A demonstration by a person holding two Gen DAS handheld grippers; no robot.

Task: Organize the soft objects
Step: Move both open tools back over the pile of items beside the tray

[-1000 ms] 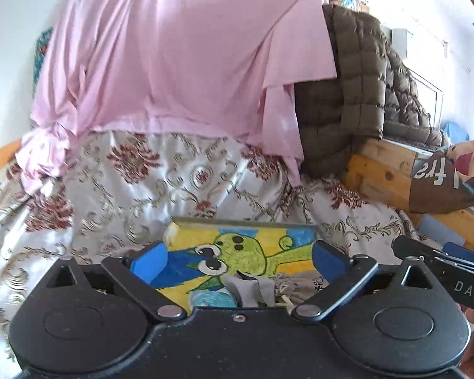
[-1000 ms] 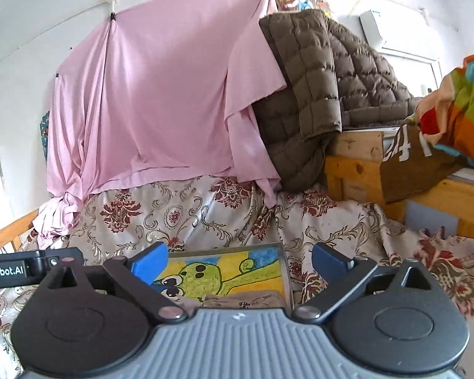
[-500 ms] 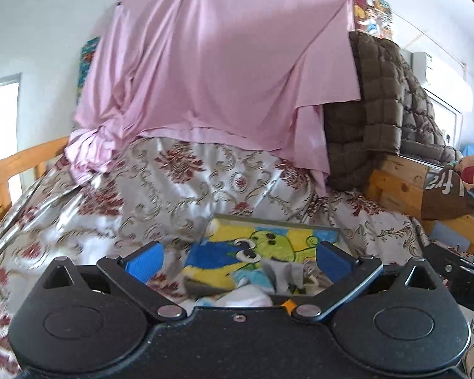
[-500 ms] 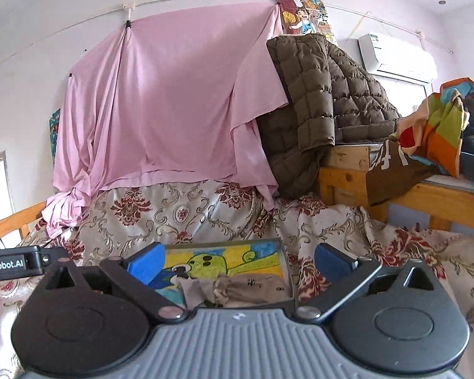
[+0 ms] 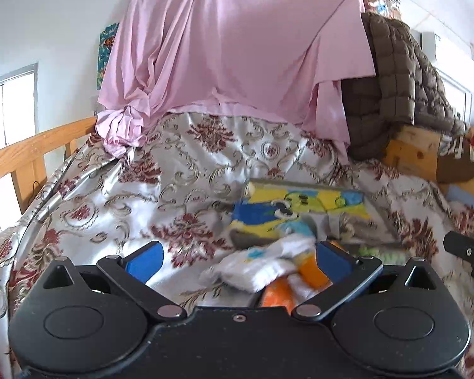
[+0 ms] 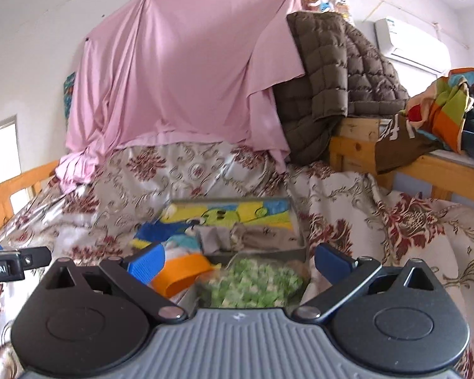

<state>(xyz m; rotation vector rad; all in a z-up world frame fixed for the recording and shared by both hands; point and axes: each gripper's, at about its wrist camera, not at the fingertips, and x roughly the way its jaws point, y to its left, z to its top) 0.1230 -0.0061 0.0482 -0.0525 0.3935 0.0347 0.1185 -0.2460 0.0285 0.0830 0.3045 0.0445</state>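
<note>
Both grippers have pulled back, so the sock pile now shows in front of the box.
Left gripper [image 5: 238, 257] and right gripper [image 6: 239, 259] hang spread, empty, over white socks [image 5: 259, 262] and green sock [image 6: 252, 282] on the bed [image 5: 117, 195], beside the cartoon box [image 6: 237, 218].

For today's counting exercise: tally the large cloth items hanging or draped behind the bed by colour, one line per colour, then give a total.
Pink: 1, the pink sheet hung on the wall.
Brown: 1, the quilted brown jacket draped over the wooden frame.
Multicoloured: 1, the patchwork cloth on the right.
Total: 3
</note>
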